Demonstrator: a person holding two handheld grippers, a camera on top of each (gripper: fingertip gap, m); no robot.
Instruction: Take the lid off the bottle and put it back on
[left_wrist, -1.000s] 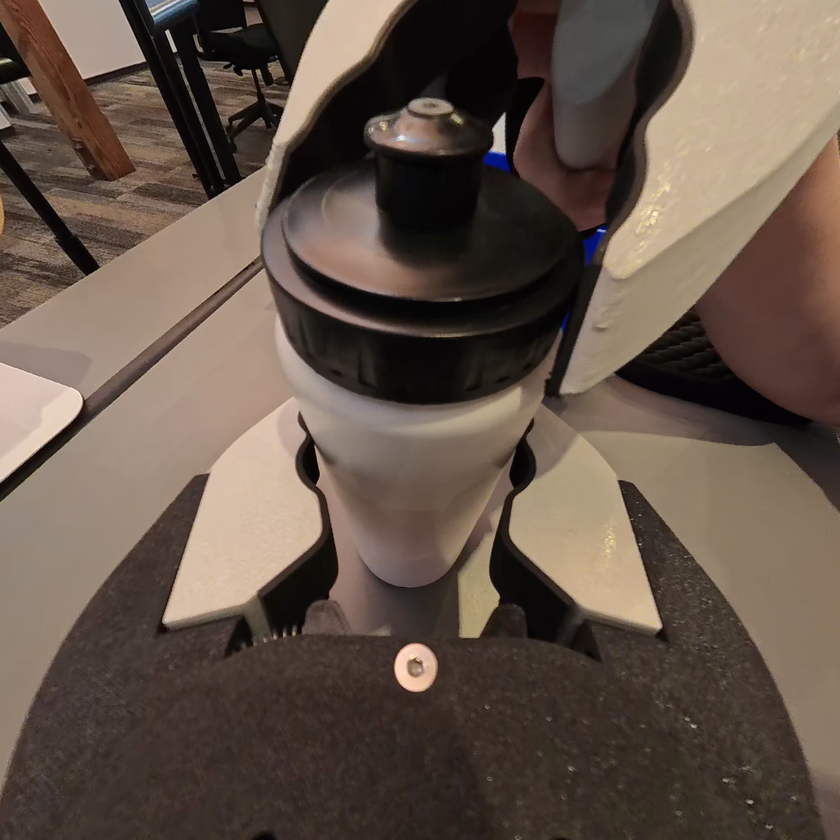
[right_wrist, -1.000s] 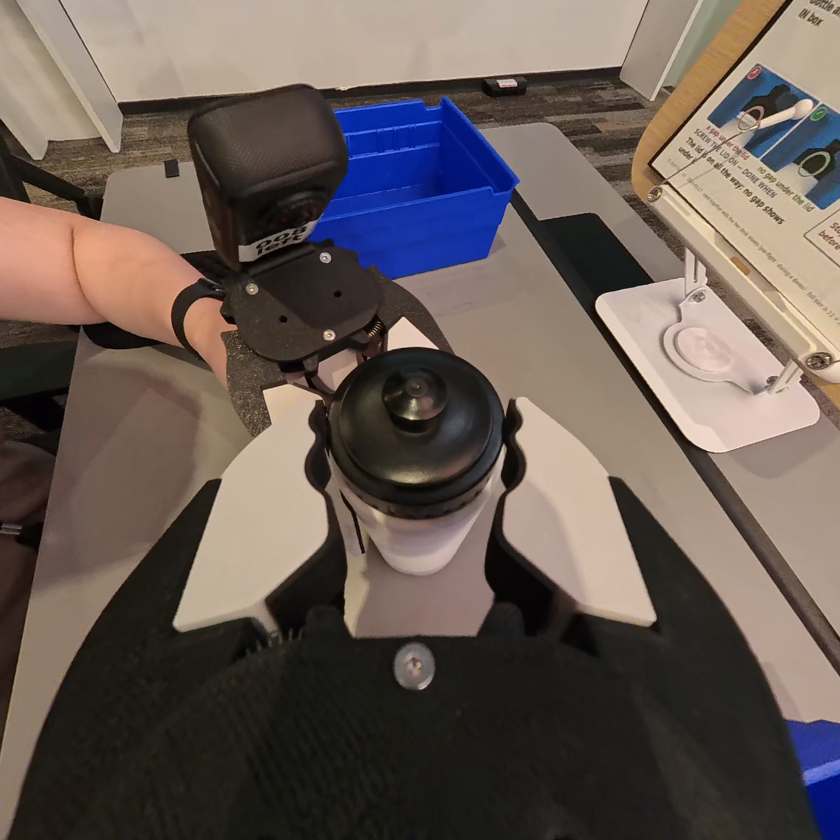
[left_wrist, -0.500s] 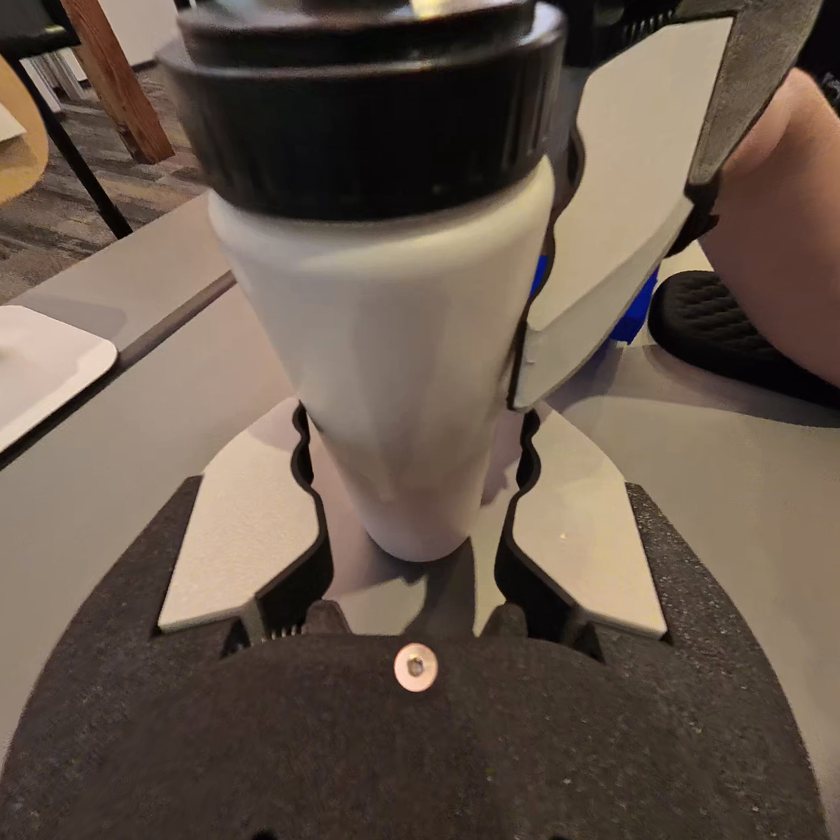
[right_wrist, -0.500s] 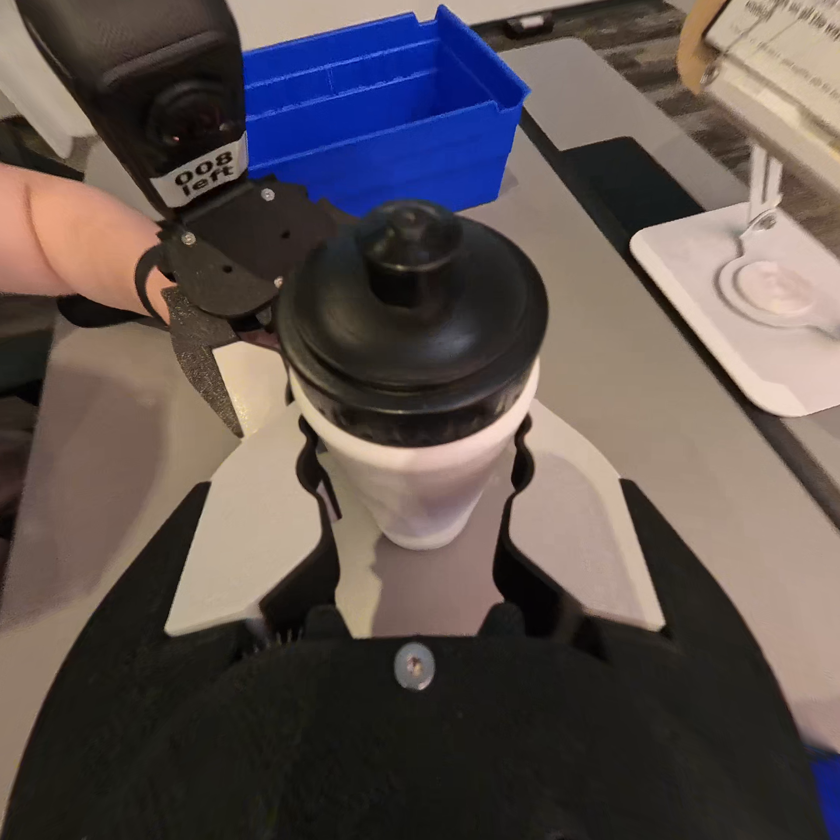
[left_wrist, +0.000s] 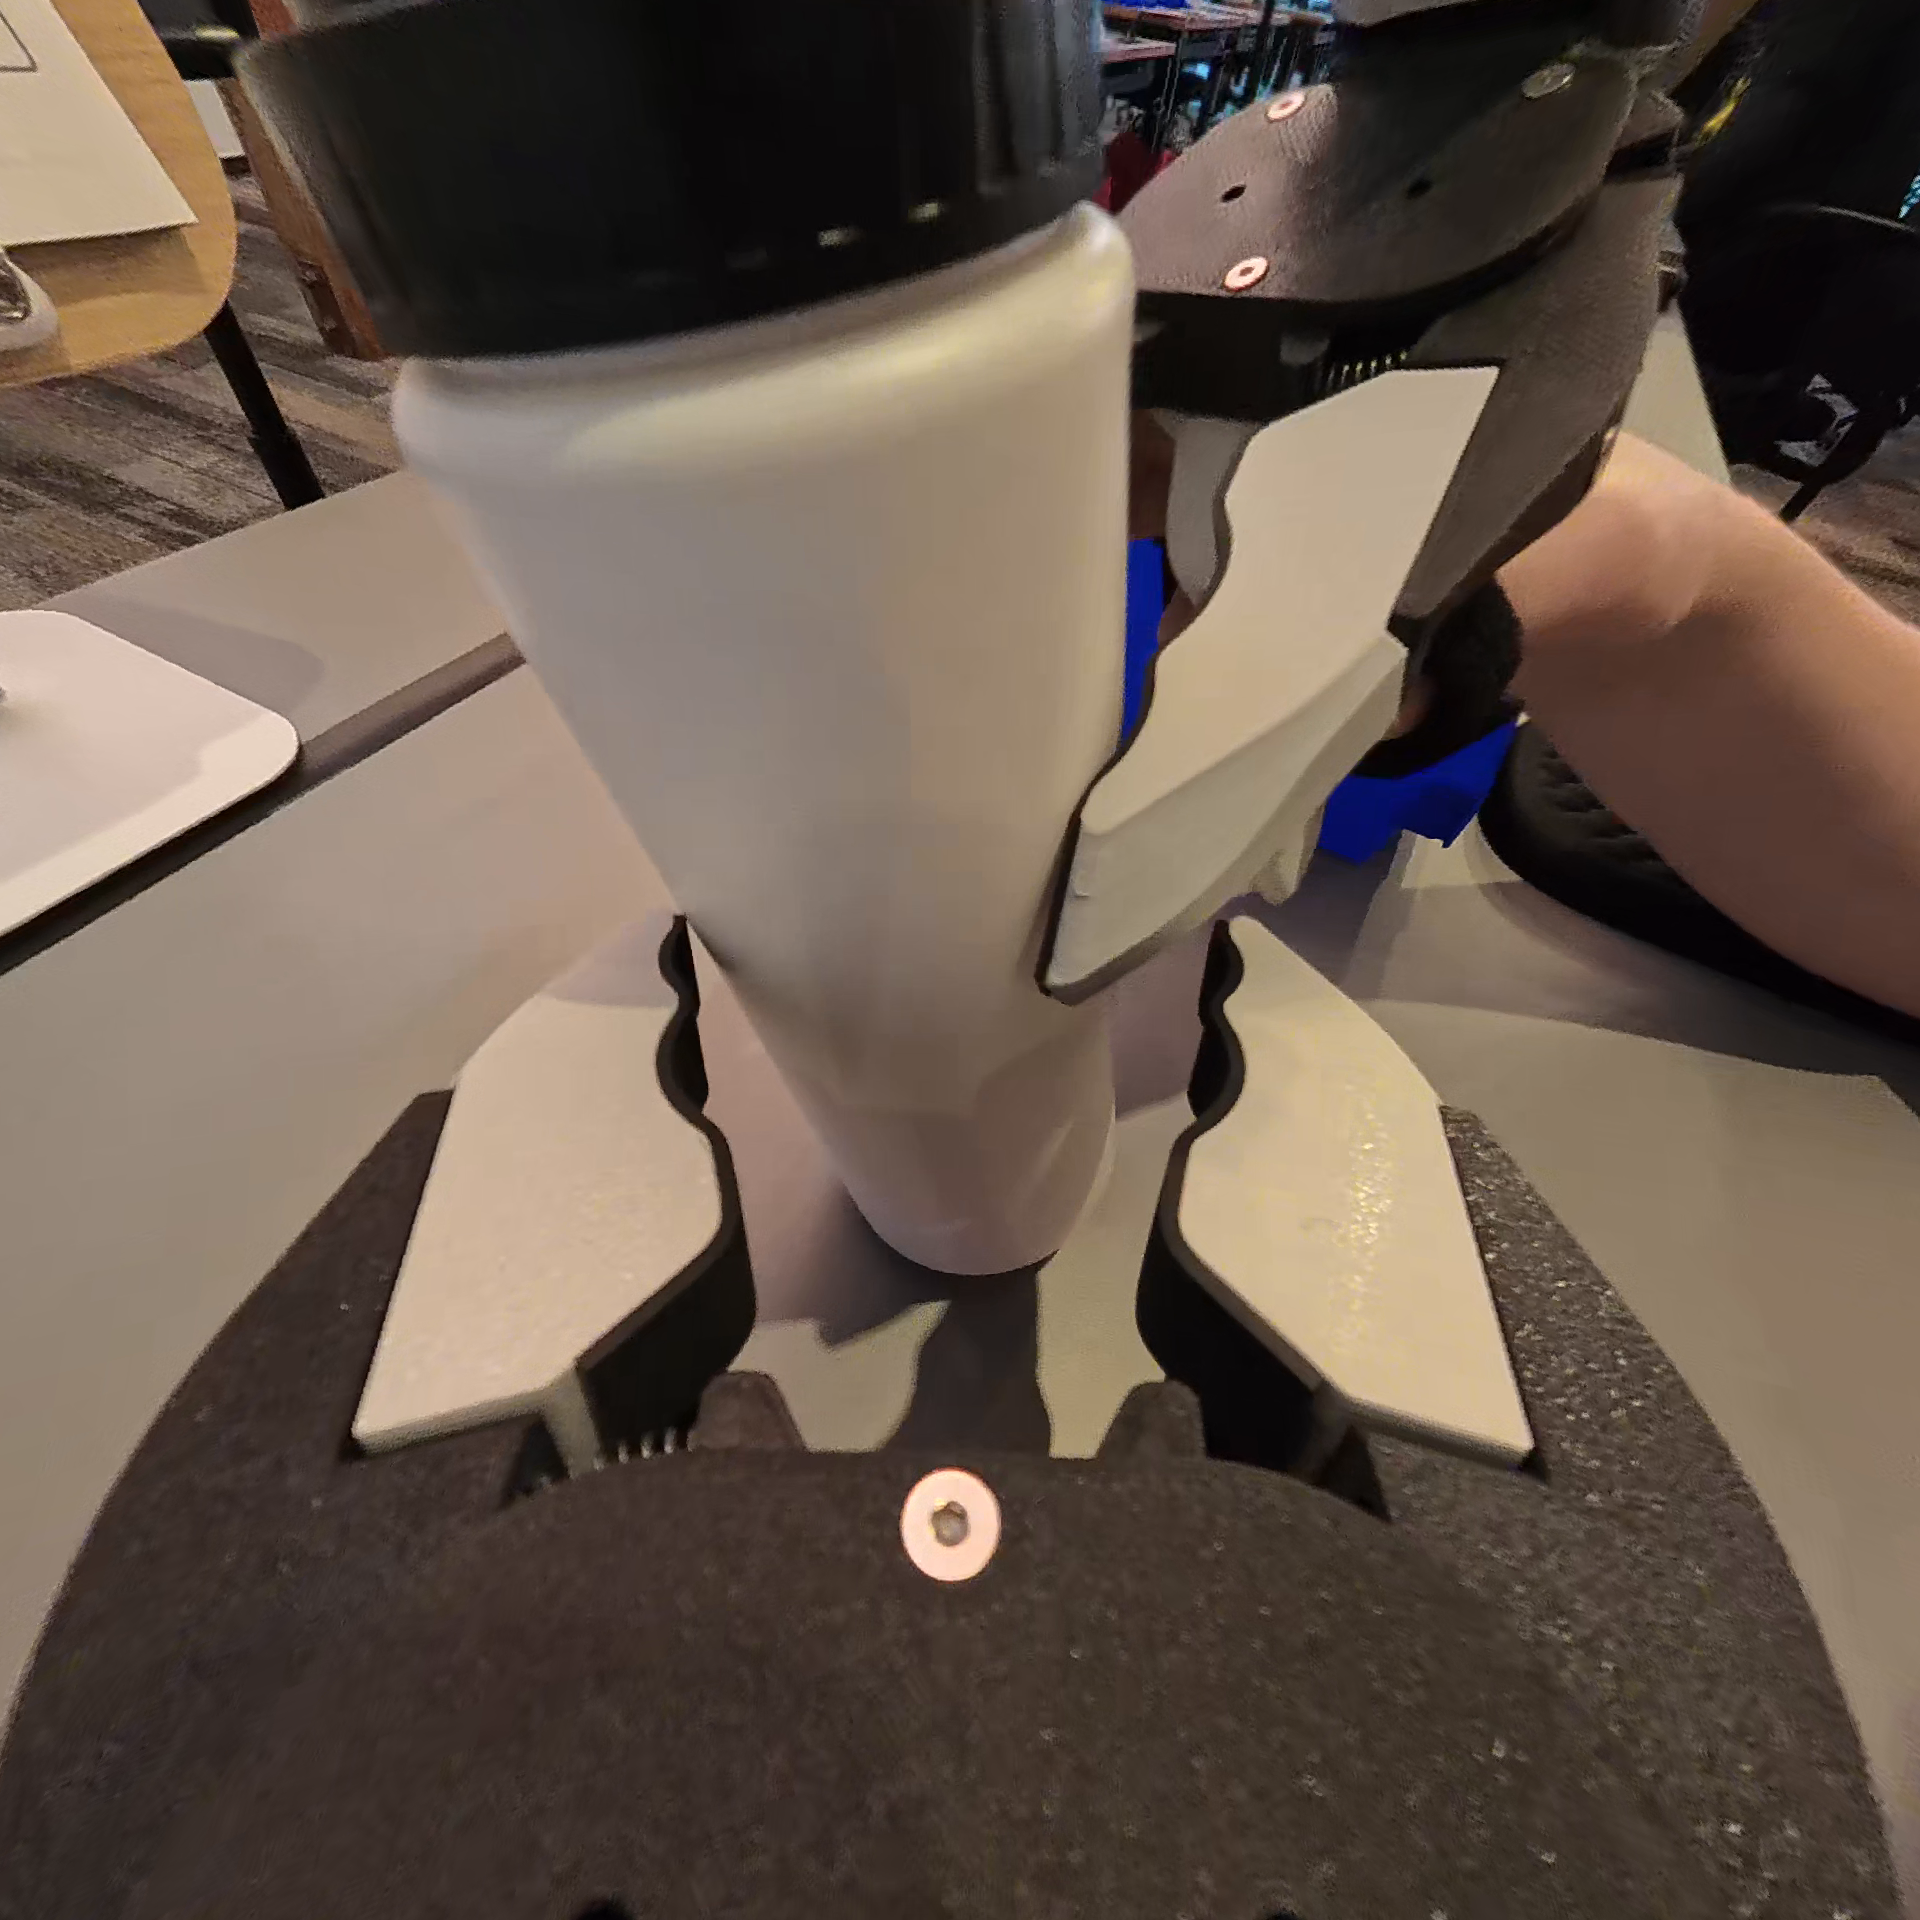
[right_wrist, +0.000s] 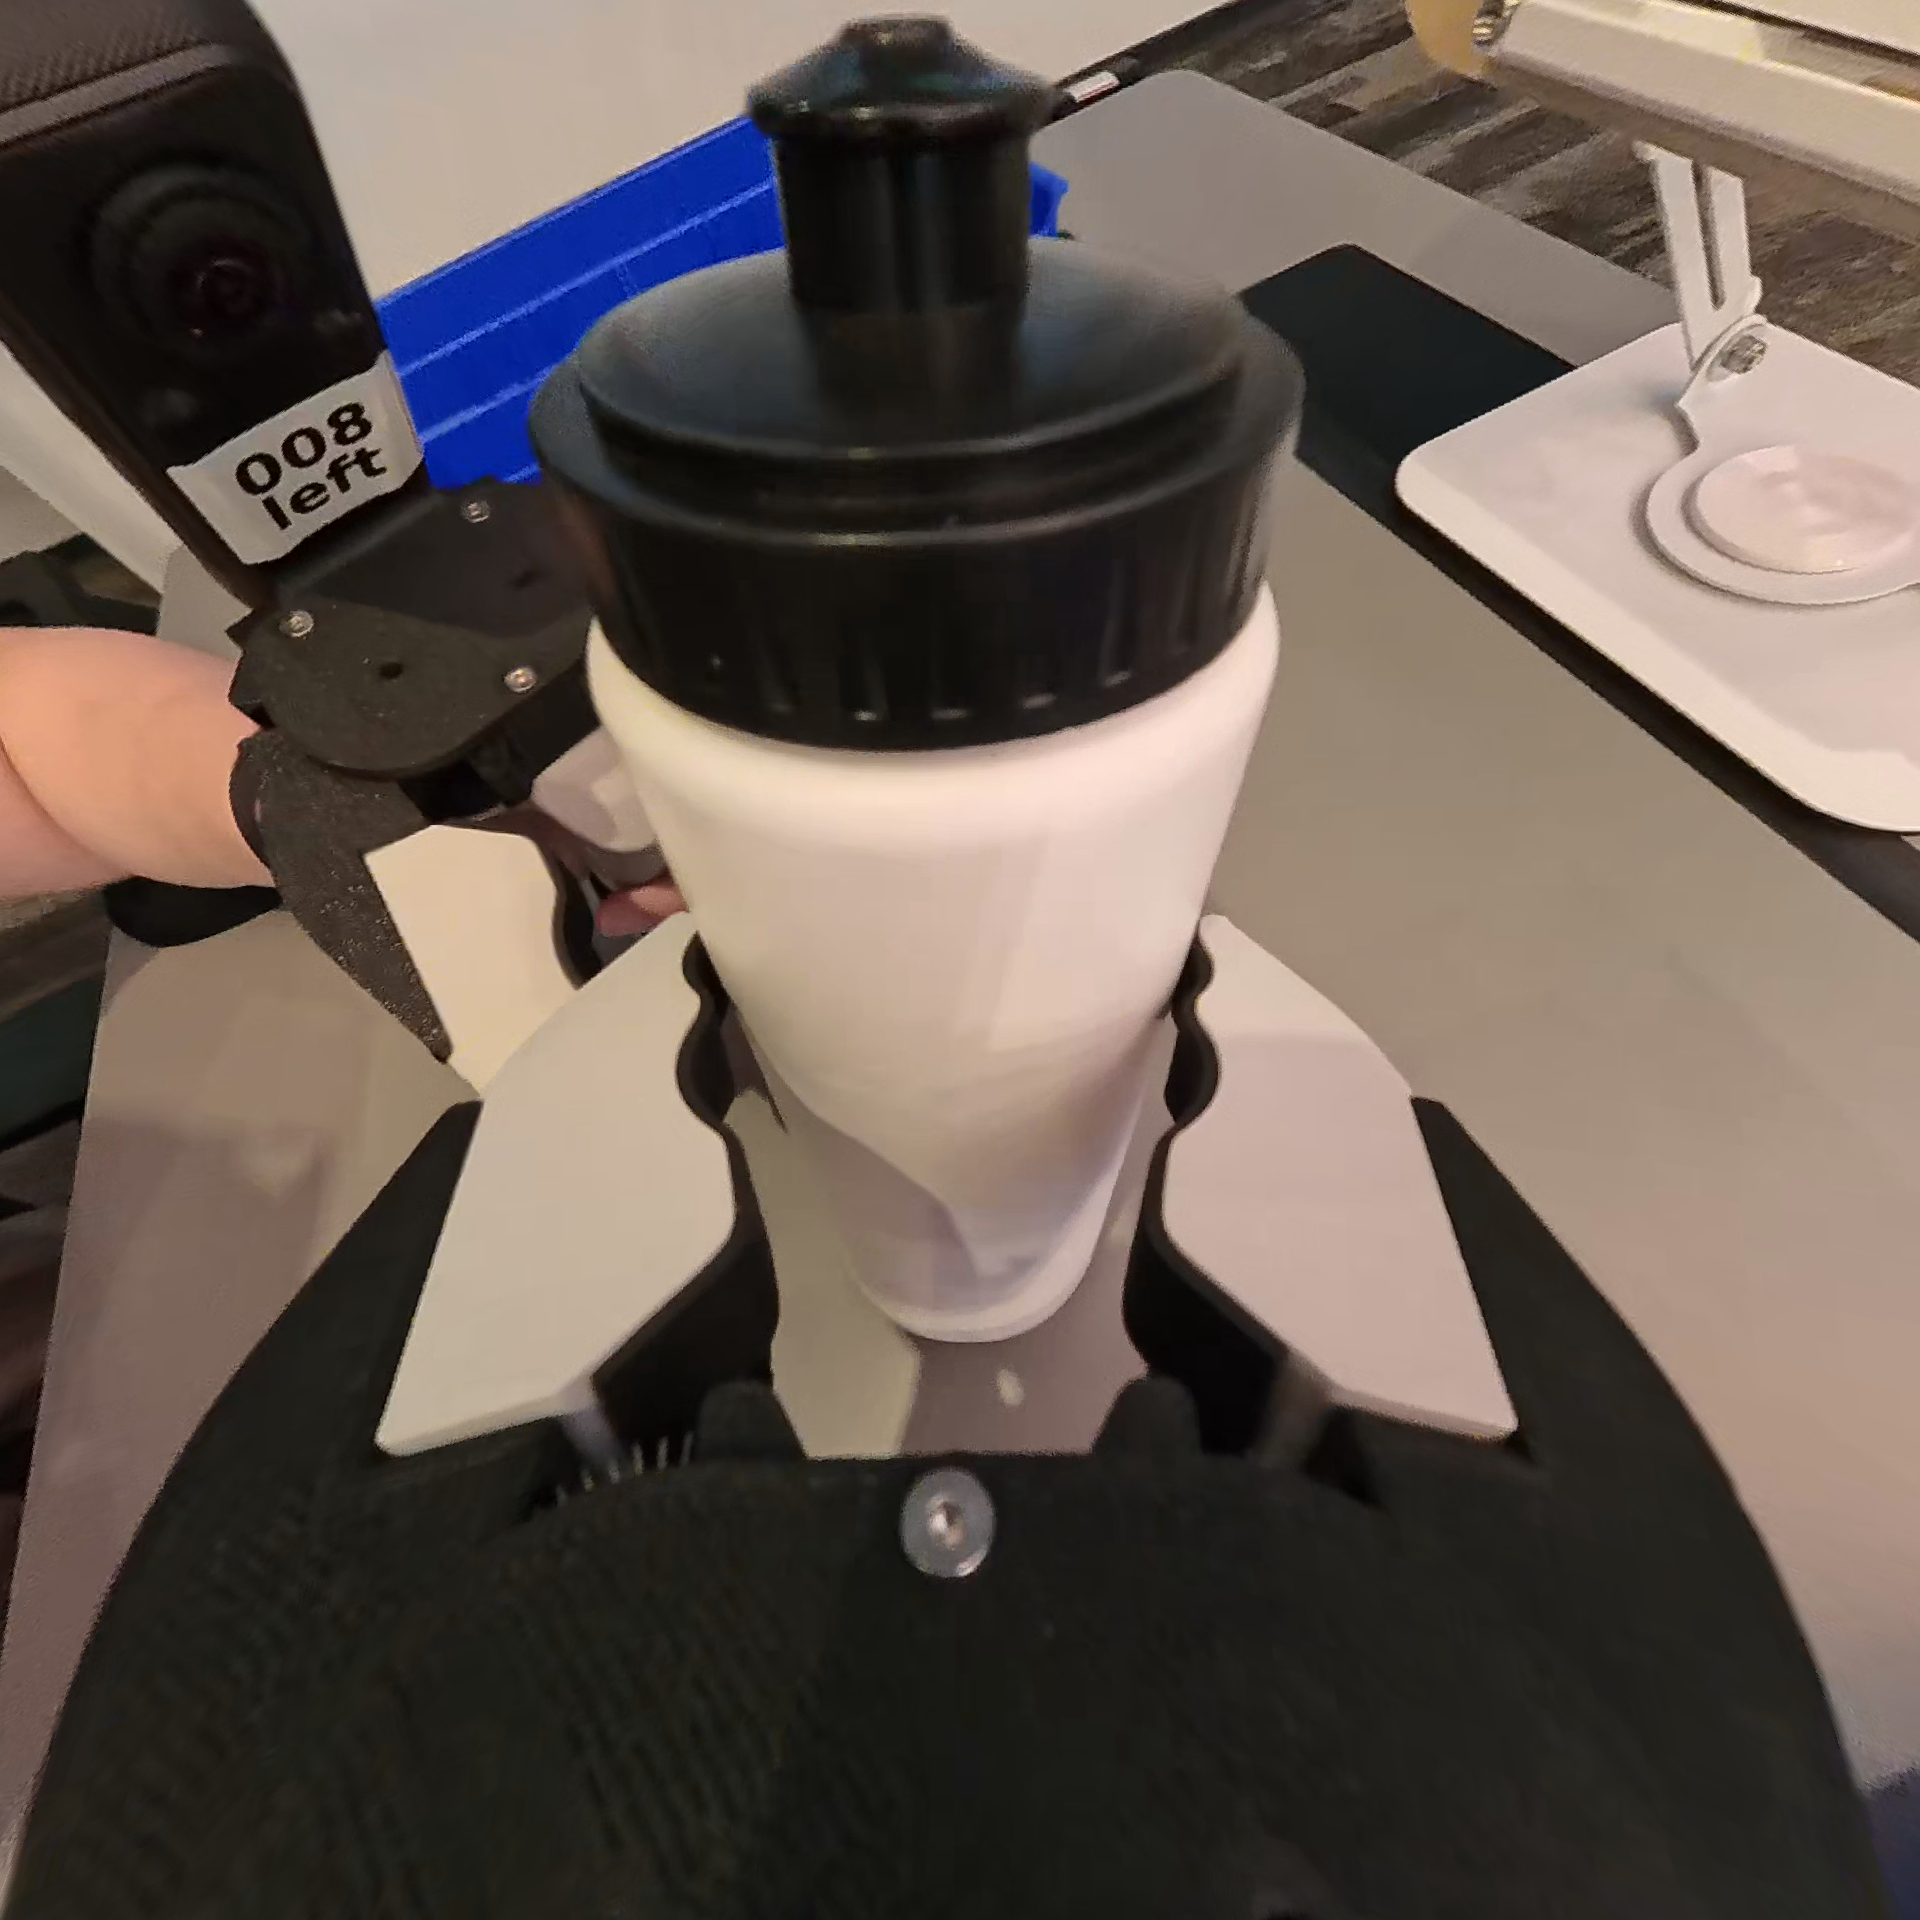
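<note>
Right wrist view: bottle (right_wrist: 935, 935) stands between right gripper (right_wrist: 945, 1060) fingers, gripped low; left gripper (left_wrist: 945, 1081) likewise. Lid (right_wrist: 914, 499) on. Likely light, smooth; take ribbed rim.

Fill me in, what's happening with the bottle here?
A person is working two handheld grippers around a white bottle on the grey table. The left gripper and right gripper each have their fingers on either side of the bottle's body, coming from opposite sides. Whether either one is actually squeezing it cannot be told. The black lid is on the bottle, so unscrewing has not visibly begun.
</note>
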